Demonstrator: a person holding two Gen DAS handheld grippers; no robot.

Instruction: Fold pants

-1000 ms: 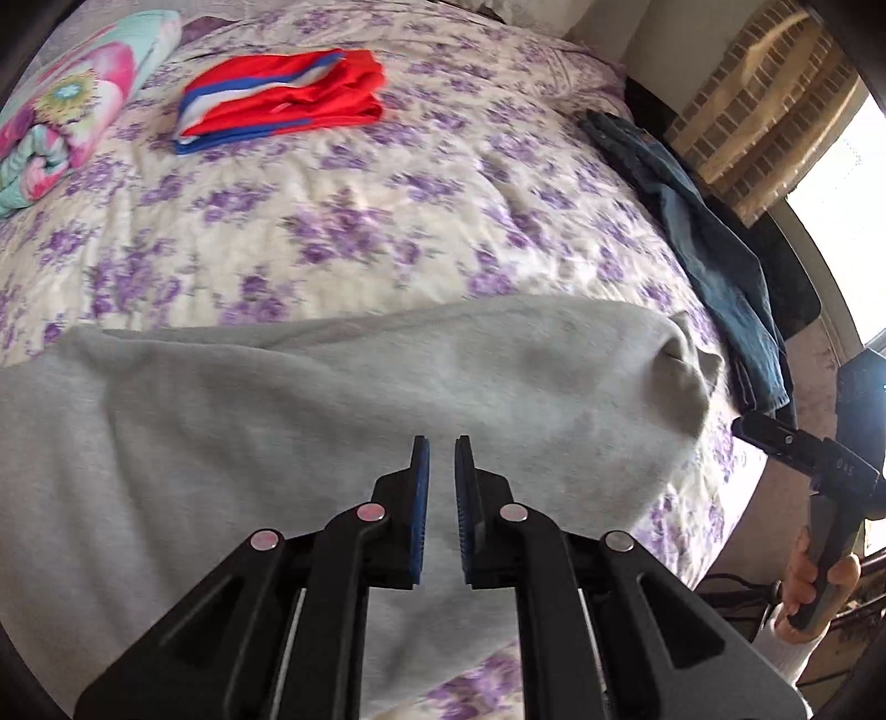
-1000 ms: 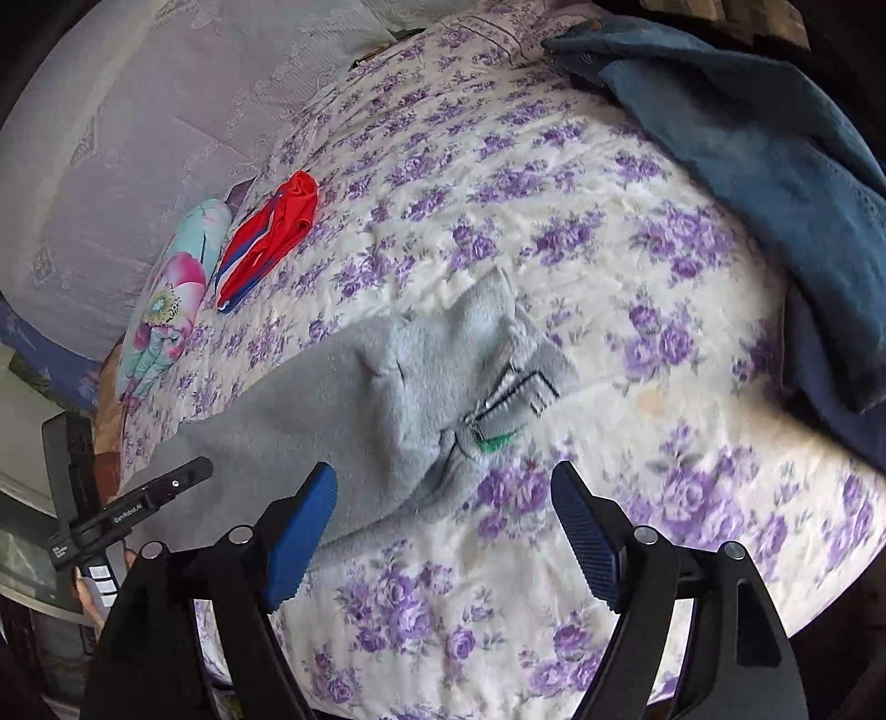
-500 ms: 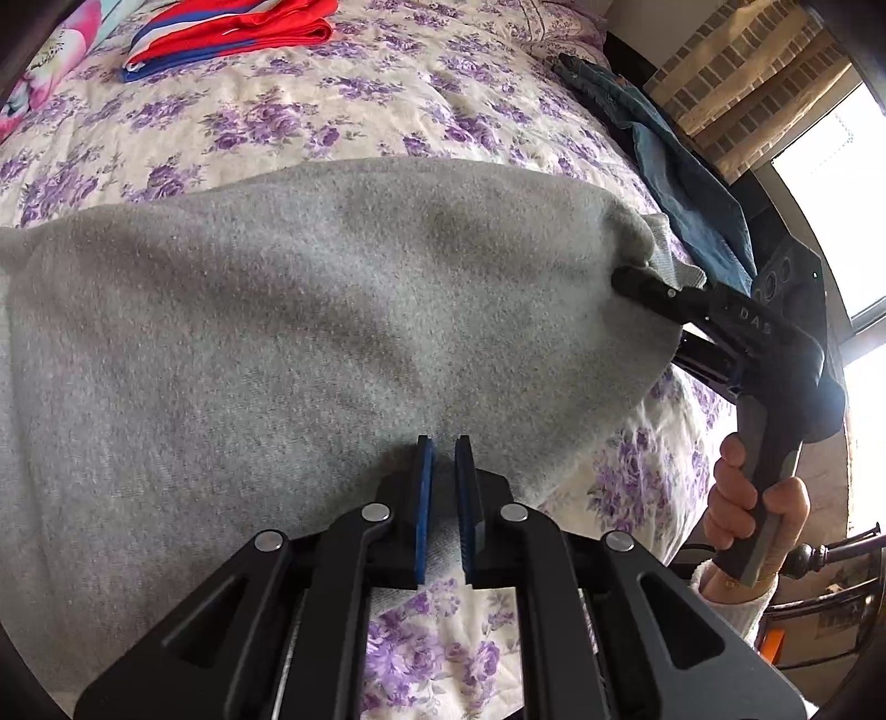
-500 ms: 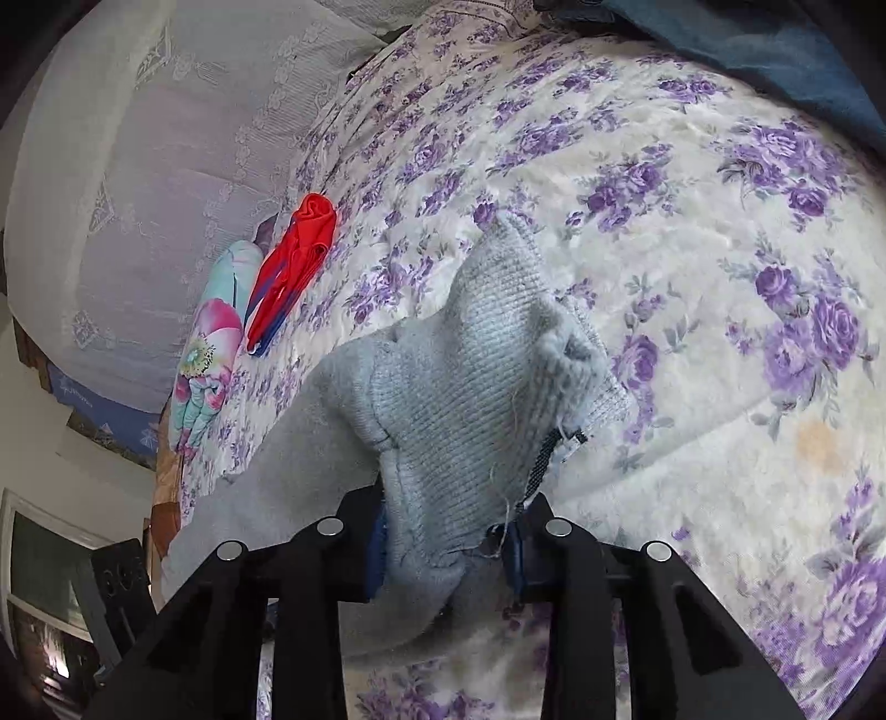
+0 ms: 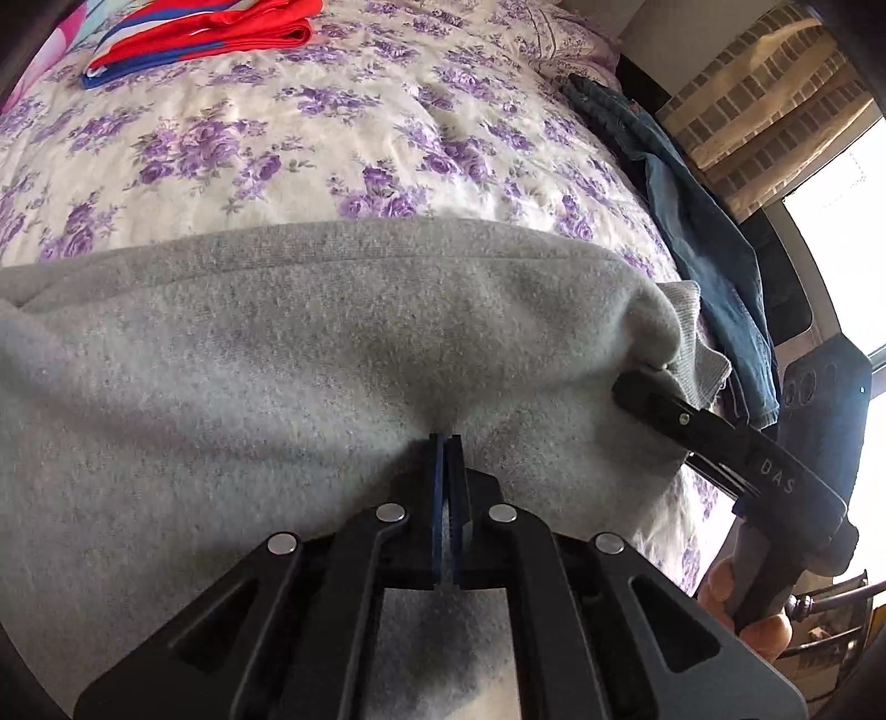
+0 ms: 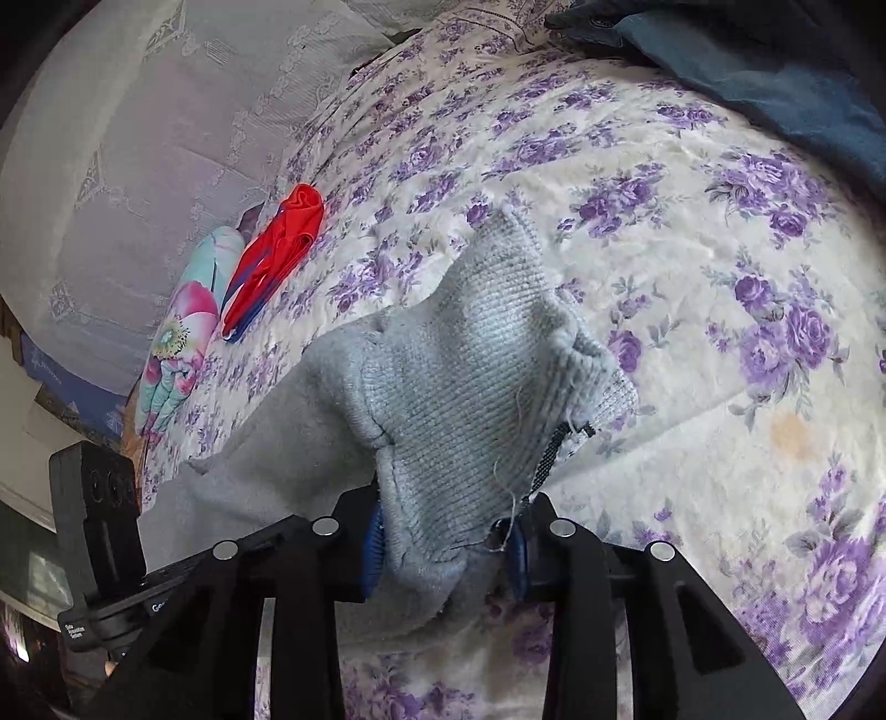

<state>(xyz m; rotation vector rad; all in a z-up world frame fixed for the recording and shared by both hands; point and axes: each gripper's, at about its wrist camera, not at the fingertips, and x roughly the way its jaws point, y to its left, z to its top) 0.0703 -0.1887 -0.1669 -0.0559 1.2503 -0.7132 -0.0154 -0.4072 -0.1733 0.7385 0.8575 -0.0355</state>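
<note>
Grey sweatpants (image 5: pixel 332 360) lie across the purple-flowered bedspread (image 5: pixel 277 138). My left gripper (image 5: pixel 446 440) is shut, its blue pads pinching a pucker of the grey fabric near the front edge. In the right wrist view, the ribbed waistband end of the pants (image 6: pixel 459 387) is bunched between the pads of my right gripper (image 6: pixel 446 554). Its jaws are opening slightly, but the pads still press on the cloth. A dark drawstring (image 6: pixel 548 454) hangs at that end. From the left wrist view, the right gripper (image 5: pixel 637 387) holds the pants' right corner.
A folded red, white and blue garment (image 5: pixel 205 33) and a floral bundle (image 6: pixel 177 343) lie at the far left of the bed. Blue jeans (image 5: pixel 703 232) are draped along the right edge. A hand (image 5: pixel 742 615) grips the right tool. A bright window is at the right.
My right gripper went from wide open over the waistband to closed on it. My left gripper moved down and forward onto the grey fabric and shut on it.
</note>
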